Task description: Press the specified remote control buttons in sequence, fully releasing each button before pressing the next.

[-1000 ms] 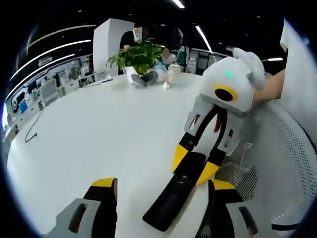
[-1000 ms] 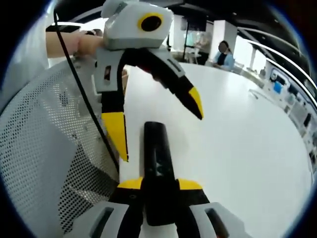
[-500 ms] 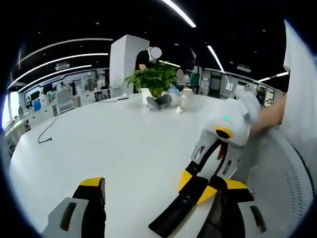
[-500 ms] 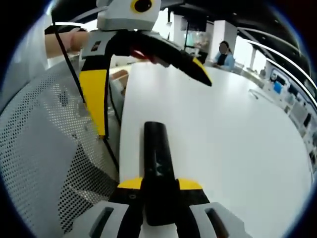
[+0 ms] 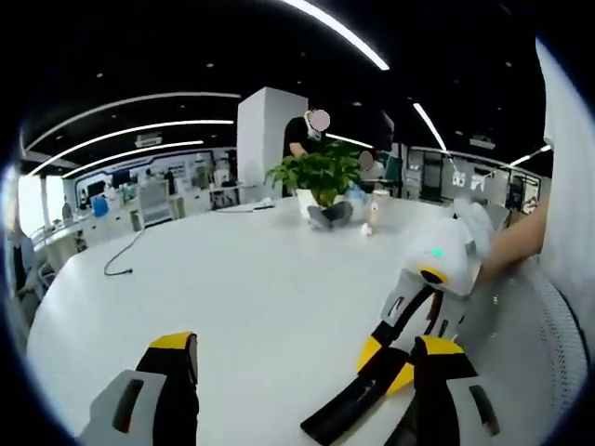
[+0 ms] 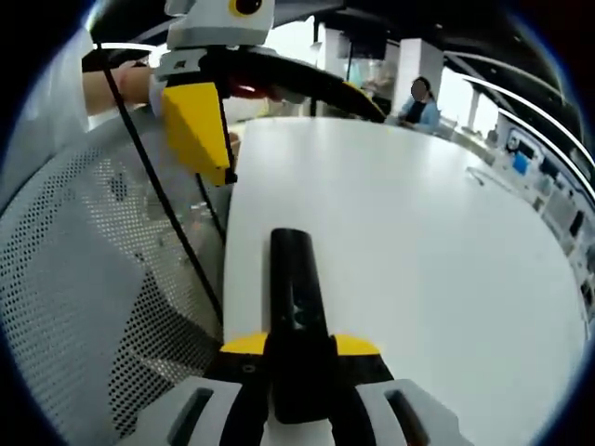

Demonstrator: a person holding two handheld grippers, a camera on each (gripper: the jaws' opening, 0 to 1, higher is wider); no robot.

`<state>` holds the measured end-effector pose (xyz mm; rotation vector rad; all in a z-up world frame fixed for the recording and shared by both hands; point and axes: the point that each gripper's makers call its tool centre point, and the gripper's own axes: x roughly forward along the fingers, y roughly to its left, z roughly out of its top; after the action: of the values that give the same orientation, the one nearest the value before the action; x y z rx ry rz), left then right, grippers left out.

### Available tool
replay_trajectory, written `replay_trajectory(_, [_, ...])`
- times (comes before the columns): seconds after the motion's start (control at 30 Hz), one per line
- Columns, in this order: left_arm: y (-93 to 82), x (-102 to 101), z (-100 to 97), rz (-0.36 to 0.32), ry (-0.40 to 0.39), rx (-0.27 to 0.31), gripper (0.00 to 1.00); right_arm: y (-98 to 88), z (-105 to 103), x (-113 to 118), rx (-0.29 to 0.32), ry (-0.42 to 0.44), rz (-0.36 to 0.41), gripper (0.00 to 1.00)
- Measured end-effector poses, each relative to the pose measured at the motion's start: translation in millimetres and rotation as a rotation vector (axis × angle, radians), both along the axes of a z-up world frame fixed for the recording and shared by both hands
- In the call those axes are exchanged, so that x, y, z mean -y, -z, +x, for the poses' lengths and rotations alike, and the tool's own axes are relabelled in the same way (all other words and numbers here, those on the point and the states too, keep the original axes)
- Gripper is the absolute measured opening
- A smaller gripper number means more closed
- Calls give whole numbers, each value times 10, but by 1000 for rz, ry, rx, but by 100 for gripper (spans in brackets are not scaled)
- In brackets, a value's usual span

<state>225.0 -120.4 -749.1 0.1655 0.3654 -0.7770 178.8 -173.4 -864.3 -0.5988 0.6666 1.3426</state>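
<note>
White office table (image 5: 232, 279), no legible writing; right gripper (image 6: 299, 348) pinches black remote (image 6: 296, 297) flat near table edge, left gripper (image 5: 302, 372) spread wide, since risen higher off remote.

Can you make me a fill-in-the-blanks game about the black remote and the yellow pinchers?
The right gripper is shut on the long black ____ control.
The left gripper has its yellow-tipped jaws ____.
The round tabletop is coloured ____.
Far across the table stands a leafy green ____.

Missing words: remote; open; white; plant
</note>
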Motion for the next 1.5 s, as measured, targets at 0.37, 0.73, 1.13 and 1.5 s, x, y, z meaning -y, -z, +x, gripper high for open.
replay_trajectory(0.37, [-305, -302, 38, -112, -133, 72, 100, -4, -2, 1, 0, 3, 0, 21])
replay_trajectory(0.73, [-847, -610, 31, -308, -258, 256, 100, -9, 11, -18, 0, 12, 7, 21])
replay_trajectory(1.13, [-862, -758, 49, -200, -328, 387, 100, -10, 12, -21, 0, 16, 10, 21])
replay_trajectory(1.5, [-697, -586, 57, -227, -241, 303, 100, -13, 58, -12, -32, 55, -11, 21])
